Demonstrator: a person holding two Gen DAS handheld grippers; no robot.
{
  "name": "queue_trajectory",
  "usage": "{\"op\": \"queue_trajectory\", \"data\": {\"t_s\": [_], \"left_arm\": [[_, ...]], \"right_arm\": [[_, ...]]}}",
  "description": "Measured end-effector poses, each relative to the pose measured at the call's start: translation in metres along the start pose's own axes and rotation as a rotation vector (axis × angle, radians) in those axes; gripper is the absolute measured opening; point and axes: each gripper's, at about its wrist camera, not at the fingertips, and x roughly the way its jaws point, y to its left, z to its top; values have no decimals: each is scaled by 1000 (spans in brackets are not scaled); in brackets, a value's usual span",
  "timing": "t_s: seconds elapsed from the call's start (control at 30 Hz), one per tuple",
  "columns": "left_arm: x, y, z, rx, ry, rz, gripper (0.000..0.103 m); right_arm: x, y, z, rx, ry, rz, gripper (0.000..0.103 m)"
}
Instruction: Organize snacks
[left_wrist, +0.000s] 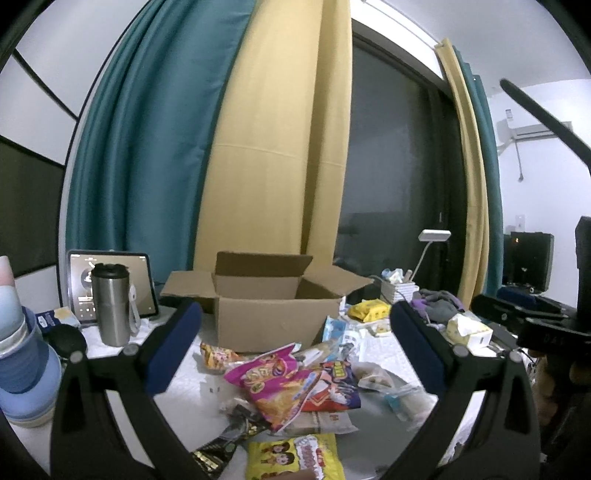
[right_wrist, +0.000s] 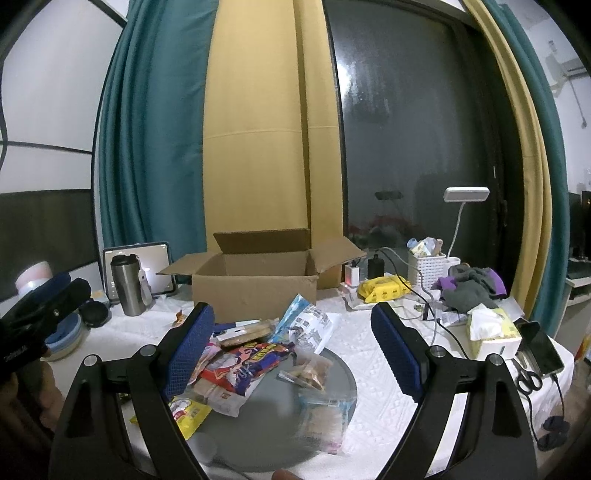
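A pile of snack packets lies on a white-clothed table in front of an open, empty cardboard box (left_wrist: 273, 321), which also shows in the right wrist view (right_wrist: 255, 291). A pink chip bag (left_wrist: 275, 387) tops the pile, with a red and blue packet (left_wrist: 332, 387) beside it and a yellow packet (left_wrist: 295, 458) nearest. My left gripper (left_wrist: 295, 332) is open above the pile, holding nothing. My right gripper (right_wrist: 293, 343) is open over the red and blue packet (right_wrist: 243, 363) and a clear biscuit bag (right_wrist: 325, 421), holding nothing.
A steel tumbler (left_wrist: 110, 306) and a tablet (left_wrist: 144, 280) stand left of the box. Stacked bowls (left_wrist: 26, 369) sit at the far left. A tissue box (right_wrist: 495, 332), phone (right_wrist: 543, 347), scissors (right_wrist: 528, 380), cables, a white basket (right_wrist: 428, 269) and a lamp (right_wrist: 467, 195) crowd the right.
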Motion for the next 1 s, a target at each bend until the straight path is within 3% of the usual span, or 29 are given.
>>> {"op": "queue_trajectory", "data": {"t_s": [1.0], "left_arm": [[-5,-7,2,11,-14,-16,102]], "right_arm": [[1,-1,-3,8,10,14,89]]}}
